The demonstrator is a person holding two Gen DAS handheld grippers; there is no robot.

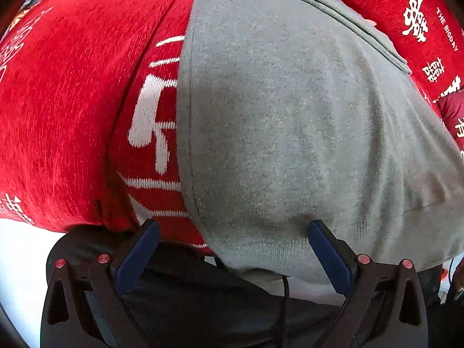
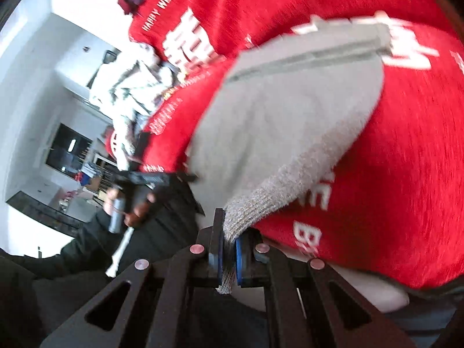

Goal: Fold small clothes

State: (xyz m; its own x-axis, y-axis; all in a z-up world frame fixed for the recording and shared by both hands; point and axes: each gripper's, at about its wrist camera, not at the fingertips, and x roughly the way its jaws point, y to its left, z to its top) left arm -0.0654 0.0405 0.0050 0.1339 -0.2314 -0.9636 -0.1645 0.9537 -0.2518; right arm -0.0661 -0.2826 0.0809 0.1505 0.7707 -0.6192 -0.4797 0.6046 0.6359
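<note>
Folding has barely begun here, by the look of it: the grey garment (image 1: pixel 278 121) lies spread over a red cloth (image 1: pixel 63 110) with white lettering, filling the centre and right of the left wrist view, its ribbed band running along the upper right of that frame, and no crease or doubled layer shows on it yet. The right gripper (image 2: pixel 229 253), at the bottom centre of its own view, is clamped on the garment's knitted hem, a tongue of grey rib pinched between the blue pads and the fabric rising from there toward the upper right. The left gripper (image 1: pixel 232 249) sits at the bottom of its frame with its fingers wide apart, one at the garment's near edge and the other over the red cloth, gripping nothing. A heap of other clothes (image 2: pixel 127 87) shows at the upper left of the right wrist view, apparently unsorted. I judge that the first fold is only starting, and the pile is left to do.
</note>
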